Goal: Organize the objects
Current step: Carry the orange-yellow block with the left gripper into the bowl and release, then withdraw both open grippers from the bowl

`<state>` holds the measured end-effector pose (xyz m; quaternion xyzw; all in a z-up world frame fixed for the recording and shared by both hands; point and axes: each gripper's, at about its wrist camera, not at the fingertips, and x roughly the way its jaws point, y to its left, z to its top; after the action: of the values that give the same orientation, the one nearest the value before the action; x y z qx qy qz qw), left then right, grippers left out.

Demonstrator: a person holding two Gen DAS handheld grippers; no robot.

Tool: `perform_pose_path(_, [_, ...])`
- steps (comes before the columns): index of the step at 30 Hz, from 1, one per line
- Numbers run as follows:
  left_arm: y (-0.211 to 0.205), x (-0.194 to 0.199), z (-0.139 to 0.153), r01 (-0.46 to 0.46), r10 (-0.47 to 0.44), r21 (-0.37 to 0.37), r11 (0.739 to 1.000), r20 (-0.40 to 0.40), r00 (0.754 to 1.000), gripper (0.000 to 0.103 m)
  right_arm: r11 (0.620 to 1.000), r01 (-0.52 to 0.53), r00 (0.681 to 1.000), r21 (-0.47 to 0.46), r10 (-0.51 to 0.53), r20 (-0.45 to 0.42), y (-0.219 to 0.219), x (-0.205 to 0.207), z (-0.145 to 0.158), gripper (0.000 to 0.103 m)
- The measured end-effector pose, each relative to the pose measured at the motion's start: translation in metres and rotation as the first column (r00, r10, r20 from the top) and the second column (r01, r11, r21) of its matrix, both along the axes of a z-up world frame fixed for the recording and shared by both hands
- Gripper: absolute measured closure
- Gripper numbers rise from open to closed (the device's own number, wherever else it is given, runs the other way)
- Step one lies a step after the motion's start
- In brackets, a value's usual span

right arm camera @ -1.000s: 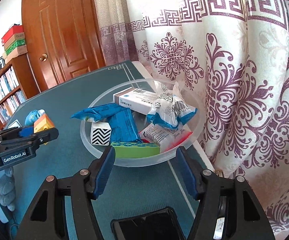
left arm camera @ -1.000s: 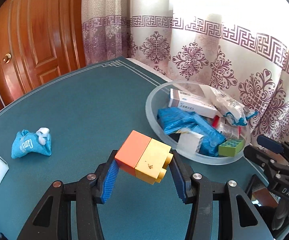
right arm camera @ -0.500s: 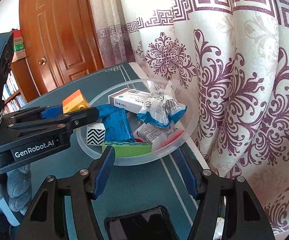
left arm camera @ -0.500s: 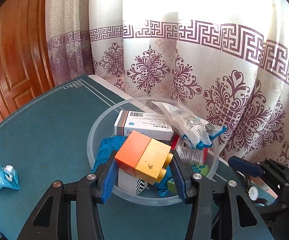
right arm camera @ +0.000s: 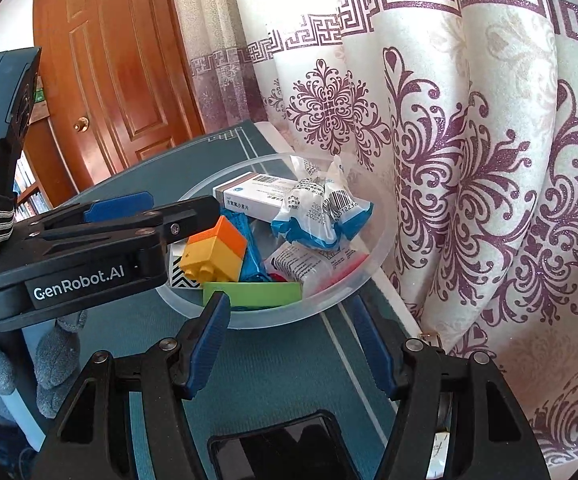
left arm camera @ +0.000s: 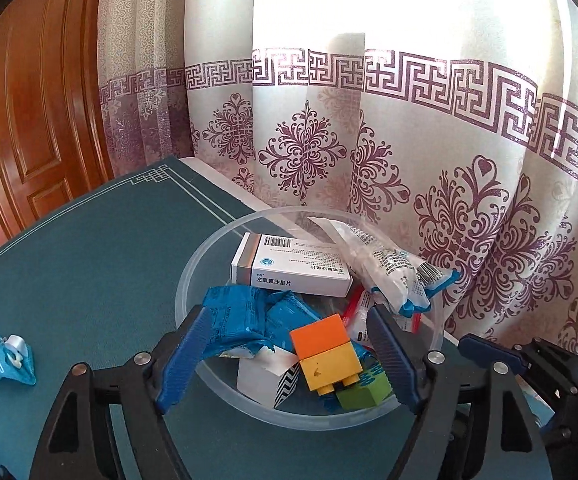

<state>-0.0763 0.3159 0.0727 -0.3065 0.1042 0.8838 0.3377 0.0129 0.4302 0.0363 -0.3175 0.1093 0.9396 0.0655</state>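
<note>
Lying among packets in the clear plastic bowl (left arm camera: 193,272), orange-and-yellow toy block (left arm camera: 325,351) between wide-spread left gripper (left arm camera: 289,354) fingers; right gripper (right arm camera: 289,340) fingers also wide, empty.

Between your left fingers (left arm camera: 389,354): bowl (left arm camera: 193,268) packed full, orange-yellow block (left arm camera: 327,352) on top.
Ahead of them: curtain (left arm camera: 429,152) close behind the bowl.
Left of them: open worktop (left arm camera: 81,256), blue pouch (left arm camera: 5,358) aside.
Between your right fingers (right arm camera: 209,332): bare worktop before the bowl.
</note>
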Motion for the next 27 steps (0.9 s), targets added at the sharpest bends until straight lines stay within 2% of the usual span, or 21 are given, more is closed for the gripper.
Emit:
perform_pose_path(4, [-0.007,0.001,0.001,-0.024,0.024,-0.001,1.0,-0.009,1.0,0.01,1.0,-0.007,1.0,0.0,0.007,-0.001,-0.004,0.0,0.001,0.038])
perform_pose_path(7, [-0.012,0.002,0.002,-0.041,0.041,-0.006,0.999,-0.019,0.999,0.005,1.0,-0.011,1.0,-0.003,0.011,-0.003,-0.007,0.001,0.002,0.033])
perform_pose_path(13, [-0.024,0.001,0.0,-0.077,0.077,-0.012,0.997,-0.018,0.997,0.003,1.0,-0.02,1.0,-0.007,0.02,-0.001,-0.014,0.001,0.004,0.03])
perform_pose_path(22, [-0.047,-0.005,-0.003,-0.147,0.147,-0.016,0.989,0.003,0.989,0.001,0.998,-0.064,0.998,-0.013,0.064,0.01,-0.031,-0.001,0.002,0.017])
perform_pose_path(27, [-0.061,-0.007,-0.005,-0.18,0.18,-0.017,0.984,0.011,0.984,0.001,0.997,-0.082,0.996,-0.015,0.082,0.018,-0.04,-0.003,0.0,0.015])
